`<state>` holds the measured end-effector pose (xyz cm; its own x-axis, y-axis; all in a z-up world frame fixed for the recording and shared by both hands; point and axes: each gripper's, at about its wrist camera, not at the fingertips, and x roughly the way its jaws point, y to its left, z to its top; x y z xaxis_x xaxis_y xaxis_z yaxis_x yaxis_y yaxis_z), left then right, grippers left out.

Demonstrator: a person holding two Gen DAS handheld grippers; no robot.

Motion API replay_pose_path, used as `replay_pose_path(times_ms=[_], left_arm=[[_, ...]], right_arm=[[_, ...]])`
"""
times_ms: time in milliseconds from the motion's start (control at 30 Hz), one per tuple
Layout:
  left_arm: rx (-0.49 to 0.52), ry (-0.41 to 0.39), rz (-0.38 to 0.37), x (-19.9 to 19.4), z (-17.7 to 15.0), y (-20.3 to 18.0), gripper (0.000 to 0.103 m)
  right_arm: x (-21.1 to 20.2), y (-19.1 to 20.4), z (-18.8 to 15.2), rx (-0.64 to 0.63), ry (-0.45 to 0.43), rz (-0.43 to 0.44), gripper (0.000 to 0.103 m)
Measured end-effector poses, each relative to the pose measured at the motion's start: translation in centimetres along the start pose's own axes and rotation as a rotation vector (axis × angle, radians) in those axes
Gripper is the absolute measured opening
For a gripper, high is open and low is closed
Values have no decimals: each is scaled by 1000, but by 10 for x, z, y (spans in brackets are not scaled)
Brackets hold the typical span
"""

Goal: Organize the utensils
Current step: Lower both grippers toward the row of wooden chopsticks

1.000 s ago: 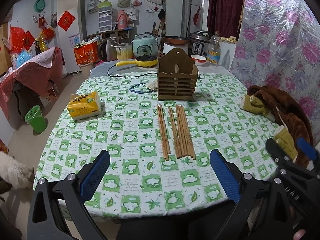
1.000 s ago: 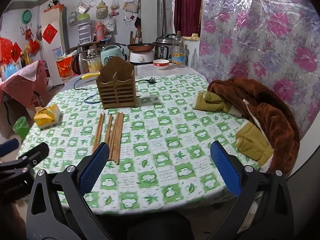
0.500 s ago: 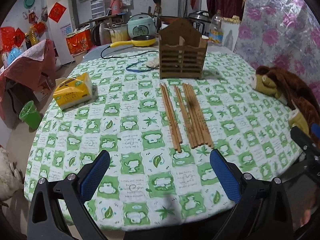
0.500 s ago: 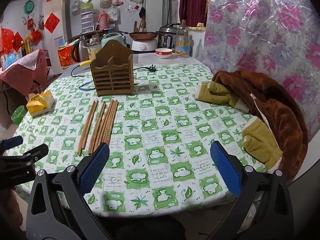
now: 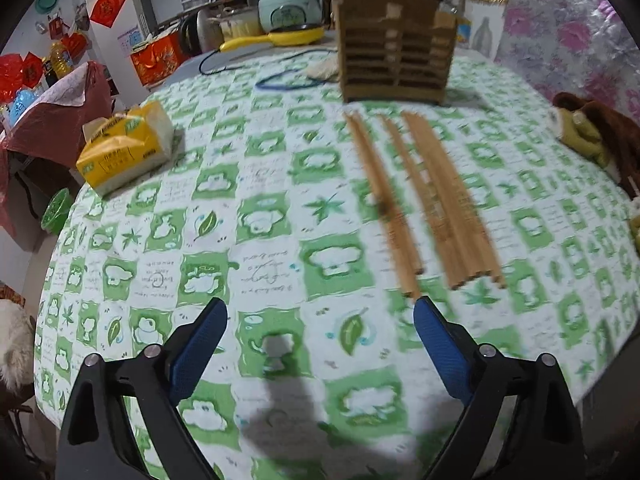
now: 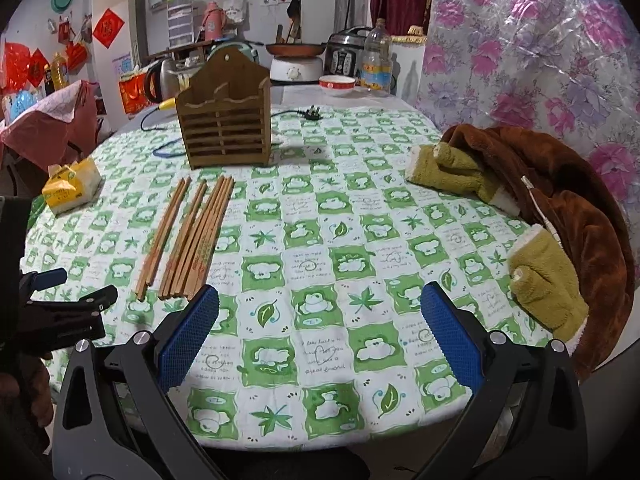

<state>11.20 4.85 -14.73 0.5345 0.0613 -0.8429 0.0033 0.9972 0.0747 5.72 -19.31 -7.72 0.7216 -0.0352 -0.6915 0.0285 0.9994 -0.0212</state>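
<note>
Several wooden chopsticks (image 5: 424, 196) lie side by side on the green-checked tablecloth (image 5: 256, 240), pointing toward a slatted wooden utensil holder (image 5: 394, 36) that stands upright behind them. My left gripper (image 5: 320, 324) is open and empty, low over the table, its right fingertip close to the near ends of the chopsticks. In the right wrist view the chopsticks (image 6: 192, 236) and holder (image 6: 226, 120) sit to the left. My right gripper (image 6: 320, 320) is open and empty over the table's front. The left gripper also shows at that view's left edge (image 6: 68, 300).
A yellow tissue pack (image 5: 128, 146) lies at the left. A brown and olive fleece garment (image 6: 540, 208) is heaped on the table's right side. A blue cable (image 5: 288, 80), a plug (image 6: 312, 112), a bowl (image 6: 338, 84) and kitchen appliances stand at the back.
My left gripper has moved forward and down toward the near ends of the chopsticks. My right gripper has moved forward a little over the table. Both stay open.
</note>
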Motion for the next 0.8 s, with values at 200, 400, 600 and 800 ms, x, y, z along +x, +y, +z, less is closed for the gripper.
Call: replay_pose_path(times_ms=[200, 400, 600, 800], left_arm=[[65, 27, -2, 19, -1, -9, 93], [78, 26, -19, 28, 3, -13, 93], [74, 20, 20, 35, 15, -10, 94], [14, 44, 17, 31, 12, 13, 88]], right_arm=[[17, 3, 2, 7, 39, 7, 97], [26, 12, 4, -13, 53, 12, 97], [27, 16, 5, -22, 53, 13, 97], [26, 15, 7, -15, 49, 21, 97]])
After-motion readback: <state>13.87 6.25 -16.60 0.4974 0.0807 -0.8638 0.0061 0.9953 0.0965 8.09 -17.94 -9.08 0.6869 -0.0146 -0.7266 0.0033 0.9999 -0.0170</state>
